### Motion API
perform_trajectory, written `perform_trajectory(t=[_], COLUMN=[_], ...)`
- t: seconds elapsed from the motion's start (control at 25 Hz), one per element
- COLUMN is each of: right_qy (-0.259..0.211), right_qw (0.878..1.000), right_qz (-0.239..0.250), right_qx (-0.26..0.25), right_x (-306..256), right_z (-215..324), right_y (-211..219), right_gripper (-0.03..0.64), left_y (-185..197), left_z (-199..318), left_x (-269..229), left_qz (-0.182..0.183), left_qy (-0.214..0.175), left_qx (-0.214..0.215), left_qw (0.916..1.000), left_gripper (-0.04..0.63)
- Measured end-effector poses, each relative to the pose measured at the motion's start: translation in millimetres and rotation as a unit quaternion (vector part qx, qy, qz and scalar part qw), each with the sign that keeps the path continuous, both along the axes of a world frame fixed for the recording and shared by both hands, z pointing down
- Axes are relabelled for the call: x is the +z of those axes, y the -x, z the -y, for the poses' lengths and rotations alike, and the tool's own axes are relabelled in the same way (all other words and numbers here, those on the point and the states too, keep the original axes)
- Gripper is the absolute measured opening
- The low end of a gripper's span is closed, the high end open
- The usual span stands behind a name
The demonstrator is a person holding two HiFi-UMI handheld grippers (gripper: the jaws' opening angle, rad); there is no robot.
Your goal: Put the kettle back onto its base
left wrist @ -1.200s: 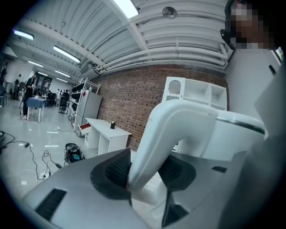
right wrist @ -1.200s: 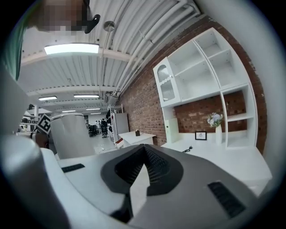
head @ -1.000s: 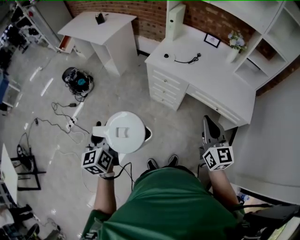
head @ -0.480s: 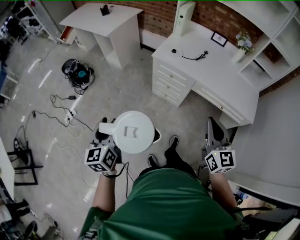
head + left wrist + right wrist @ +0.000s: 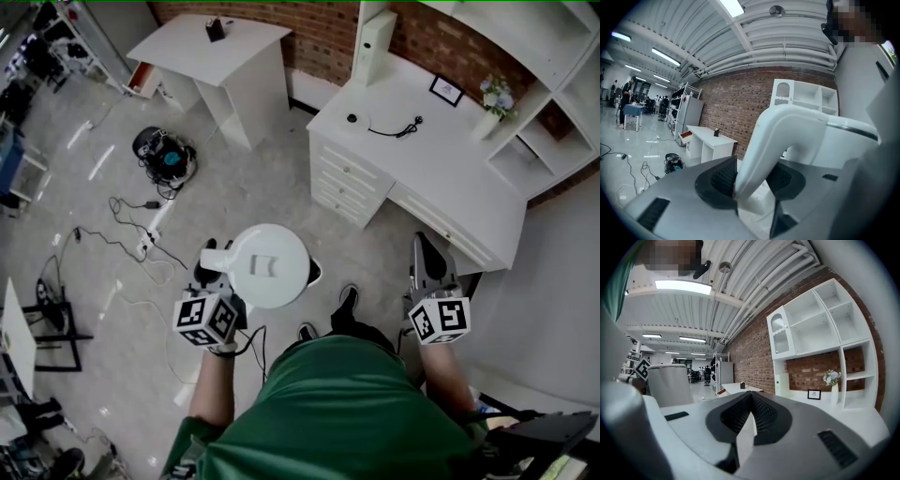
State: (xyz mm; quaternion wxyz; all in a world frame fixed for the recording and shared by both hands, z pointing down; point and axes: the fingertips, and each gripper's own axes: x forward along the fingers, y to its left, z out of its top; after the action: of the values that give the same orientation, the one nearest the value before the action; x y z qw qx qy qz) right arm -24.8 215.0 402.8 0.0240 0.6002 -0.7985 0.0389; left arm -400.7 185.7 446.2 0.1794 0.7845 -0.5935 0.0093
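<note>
A white kettle (image 5: 269, 265) hangs over the floor in the head view, carried in front of the person. My left gripper (image 5: 217, 270) is shut on its handle (image 5: 774, 136); in the left gripper view the dark pads (image 5: 723, 177) press the curved handle from both sides. A small dark round kettle base (image 5: 352, 119) with a black cord (image 5: 398, 127) sits on the white desk (image 5: 441, 169) ahead, well apart from the kettle. My right gripper (image 5: 423, 248) is held level at the right, jaws shut with nothing between them (image 5: 751, 403). The kettle (image 5: 670, 383) shows at the left of the right gripper view.
The desk has drawers (image 5: 349, 183), a vase of flowers (image 5: 494, 98), a picture frame (image 5: 447, 90) and a white box (image 5: 378, 33). A small white table (image 5: 211, 42) stands at the back left. Cables (image 5: 141, 234) and a round device (image 5: 167, 157) lie on the floor.
The person has stepped toward the desk, which now sits lower and nearer in the head view. Both grippers moved along with the body; the kettle stays held.
</note>
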Motion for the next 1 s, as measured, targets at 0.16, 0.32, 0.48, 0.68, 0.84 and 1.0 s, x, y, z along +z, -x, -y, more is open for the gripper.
perform_trajectory(t=[0.16, 0.32, 0.48, 0.68, 0.84, 1.0], right_qy=[0.000, 0.008, 0.018, 0.019, 0.009, 0.008], right_qw=[1.000, 1.000, 0.999, 0.999, 0.999, 0.998], right_qz=[0.009, 0.022, 0.031, 0.039, 0.047, 0.052], right_qx=[-0.003, -0.003, -0.008, -0.015, -0.020, -0.021], right_x=[0.3, 5.8, 12.5, 9.3, 5.2, 6.0], right_z=[33.7, 65.2, 89.5, 114.8, 127.9, 130.0], right_y=[-25.0, -52.6, -76.5, -106.8, -129.4, -151.2], right_gripper=[0.012, 0.012, 0.012, 0.012, 0.012, 0.012], left_y=[-19.7, -42.4, -64.9, -94.6, -116.5, -136.8], left_z=[28.6, 56.1, 77.6, 99.0, 110.9, 116.1], left_x=[-6.1, -9.5, -10.4, -17.2, -17.0, -12.6], left_qz=[0.008, 0.018, 0.029, 0.029, 0.018, 0.011], left_qy=[0.000, -0.001, 0.001, 0.006, 0.009, 0.019], left_qx=[-0.008, -0.019, -0.029, -0.035, -0.047, -0.046], left_qw=[0.9999, 0.9996, 0.9991, 0.9989, 0.9987, 0.9987], left_gripper=[0.183, 0.183, 0.183, 0.183, 0.183, 0.183])
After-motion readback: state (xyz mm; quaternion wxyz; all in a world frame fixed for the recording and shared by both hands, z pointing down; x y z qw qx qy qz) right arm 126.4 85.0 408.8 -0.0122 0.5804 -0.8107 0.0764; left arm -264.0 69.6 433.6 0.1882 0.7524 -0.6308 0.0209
